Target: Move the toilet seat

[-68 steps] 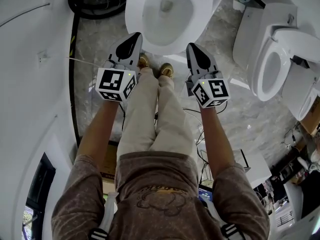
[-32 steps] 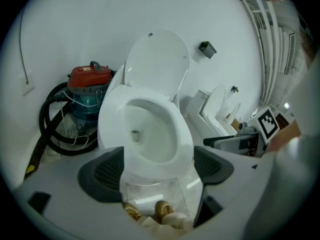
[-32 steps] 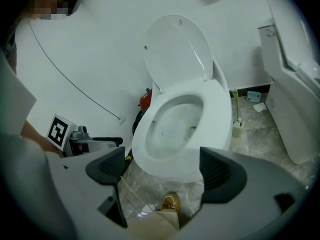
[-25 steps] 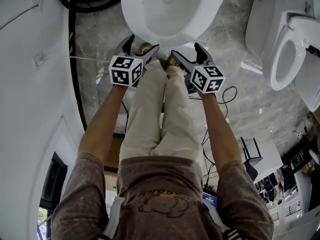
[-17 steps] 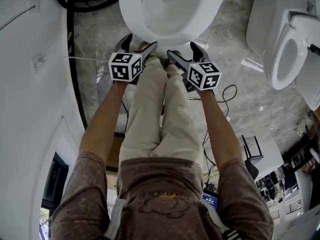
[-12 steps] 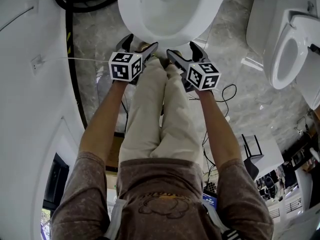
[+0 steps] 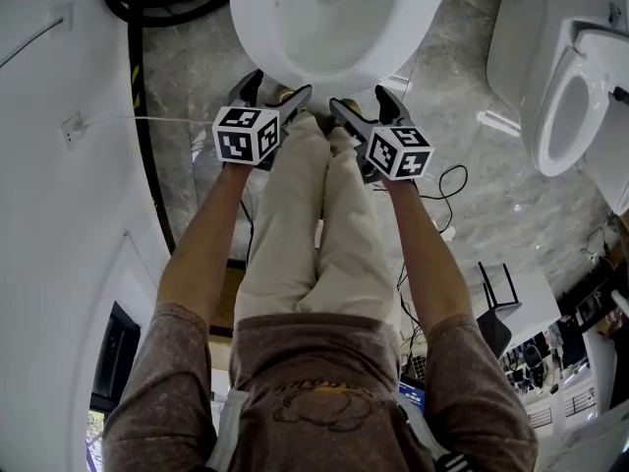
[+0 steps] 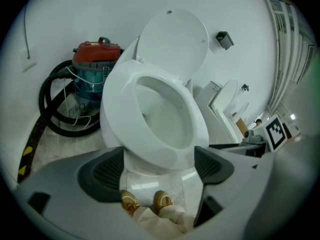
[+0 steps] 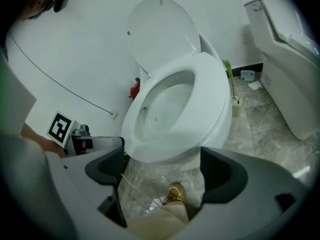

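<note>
left gripper [image 7: 275, 91], right gripper [image 7: 364, 106] both gaping, empty, near toilet seat [image 9: 217, 94]. glossy rim, so shallow bite probably slips, seat slams.

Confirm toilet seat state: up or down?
Down. The toilet seat lies flat on the bowl; only the lid stands raised behind it.

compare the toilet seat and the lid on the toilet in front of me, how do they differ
Pose: the toilet seat lies flat on the bowl, while the lid stands raised behind it.
Shape: the toilet seat is a ring with an open middle; the lid is a solid oval panel.
Both are white and meet at the back of the toilet.
</note>
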Demonstrator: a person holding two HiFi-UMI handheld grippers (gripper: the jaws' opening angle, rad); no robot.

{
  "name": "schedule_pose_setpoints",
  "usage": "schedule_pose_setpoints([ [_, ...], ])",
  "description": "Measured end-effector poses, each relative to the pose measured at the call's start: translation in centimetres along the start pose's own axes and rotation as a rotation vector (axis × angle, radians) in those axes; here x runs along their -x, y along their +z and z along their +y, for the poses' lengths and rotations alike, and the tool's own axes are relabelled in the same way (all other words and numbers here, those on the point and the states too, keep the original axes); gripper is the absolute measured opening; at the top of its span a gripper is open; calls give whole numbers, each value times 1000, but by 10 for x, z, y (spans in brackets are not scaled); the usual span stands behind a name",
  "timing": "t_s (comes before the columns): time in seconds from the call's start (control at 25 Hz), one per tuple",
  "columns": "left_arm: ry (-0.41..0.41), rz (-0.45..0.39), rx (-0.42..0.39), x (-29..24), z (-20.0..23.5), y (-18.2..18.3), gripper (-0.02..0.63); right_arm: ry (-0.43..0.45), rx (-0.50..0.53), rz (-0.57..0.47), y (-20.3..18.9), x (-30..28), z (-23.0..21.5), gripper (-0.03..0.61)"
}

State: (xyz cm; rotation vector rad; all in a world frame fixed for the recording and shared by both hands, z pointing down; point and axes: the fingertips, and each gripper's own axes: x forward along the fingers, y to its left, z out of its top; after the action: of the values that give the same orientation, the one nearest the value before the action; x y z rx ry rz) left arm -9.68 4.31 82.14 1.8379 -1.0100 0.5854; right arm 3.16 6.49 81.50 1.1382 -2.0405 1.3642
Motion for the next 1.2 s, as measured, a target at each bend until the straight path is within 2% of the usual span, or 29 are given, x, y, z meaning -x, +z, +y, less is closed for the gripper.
schedule_pose_setpoints([
  [0.24,13,-2,-6,-2,2,0,434,-13,-11,-10,4,-4,-2,472],
  [0.6,10,-17,32,-2,-1,2,433,-15,-29,-12,7,-2,0,459],
  [1.2,-4,-99,79,57,-39,47,433,-1,-26,-77,44,52,41,458],
])
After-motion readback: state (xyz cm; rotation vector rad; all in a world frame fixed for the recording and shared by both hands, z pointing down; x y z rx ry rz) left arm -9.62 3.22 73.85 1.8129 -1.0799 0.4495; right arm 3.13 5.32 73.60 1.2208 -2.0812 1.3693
